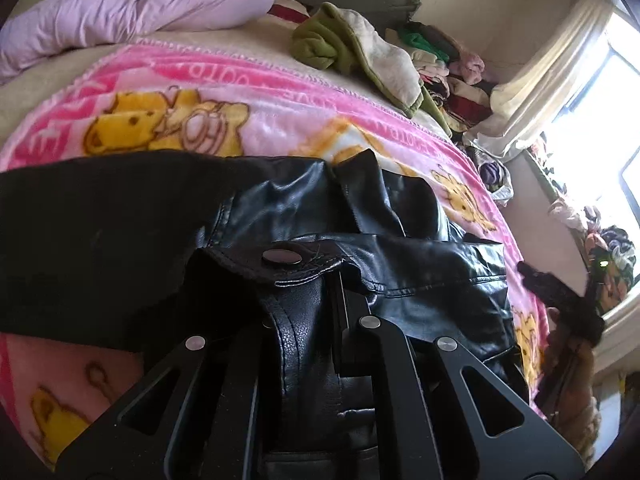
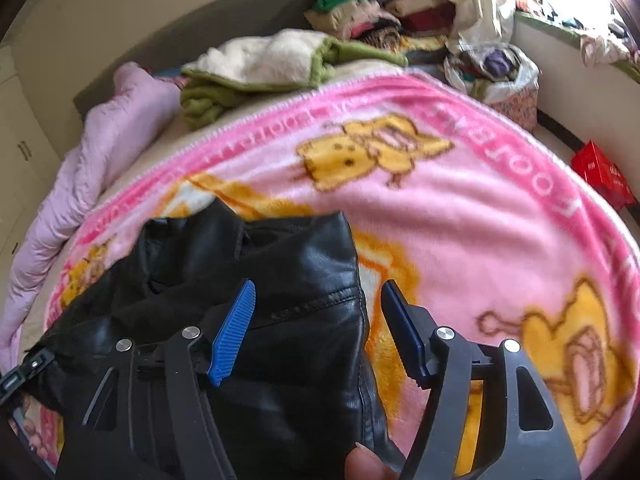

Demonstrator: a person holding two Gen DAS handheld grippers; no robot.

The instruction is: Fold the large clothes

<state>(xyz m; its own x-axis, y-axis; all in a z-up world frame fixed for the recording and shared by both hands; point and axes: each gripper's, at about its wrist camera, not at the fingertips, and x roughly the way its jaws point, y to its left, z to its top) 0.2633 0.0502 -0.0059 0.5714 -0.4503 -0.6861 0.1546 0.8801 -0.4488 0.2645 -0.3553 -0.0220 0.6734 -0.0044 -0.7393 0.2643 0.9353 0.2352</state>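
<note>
Room: we work in a bedroom, with a bright window (image 1: 616, 128) and pale curtain (image 1: 552, 72) at the far right.
Surface: a pink cartoon-bear blanket (image 2: 480, 240) covers the bed; it is soft, so we judge folds will not lie crisp.
Jacket: the black leather jacket (image 2: 280, 320) lies on the near left part of the blanket, bunched and not yet squared.
Left gripper: the left gripper (image 1: 340, 300) is clamped tight on a jacket edge just below a snap button (image 1: 282, 257), the fabric draped over its fingers; we think it holds this hem so the panel can be lifted and carried over.
Right gripper: the right gripper (image 2: 318, 332) stands parted, blue pads (image 2: 236, 332) either side of the jacket's right edge, not pressing it; likely lining up for a second hold.
Far clutter: a green and white fleece (image 2: 260, 64), a lilac quilt (image 1: 140, 4) and a stack of folded clothes (image 1: 440, 60) sit well apart from the jacket.
Risk: slick leather may slip.
</note>
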